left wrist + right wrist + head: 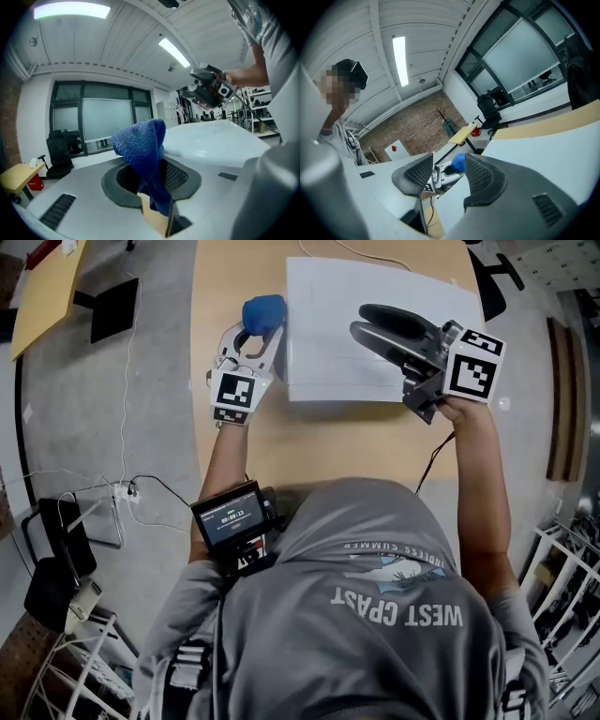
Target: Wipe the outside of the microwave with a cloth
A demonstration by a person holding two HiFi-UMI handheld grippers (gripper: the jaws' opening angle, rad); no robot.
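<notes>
Two grippers are up at the microwave, a white box that sits towards the far side of the wooden table, and we judge the task to be at its very start: the cloth is brought to the outside but no stroke is clearly under way. Our left gripper hangs just beside the microwave's left upper edge, its jaws drawn in to a narrow gap and pinched on the blue cloth, which bunches up above the pads in a loose wad (most of the fabric stands free of the grip, so it should fold and drag easily). Whether the wad already touches the white wall we cannot tell from the head view; it is right at the corner. The next move, as we read it, calls for pressing that wad flat against the side panel and sweeping along it, keeping the pinch firm so the cloth does not slip out. Our right gripper hovers over the microwave's top with its jaws well apart and nothing between them; in its own view only the far-off cloth shows through the gap. It could come down to steady the box while the left one wipes.
</notes>
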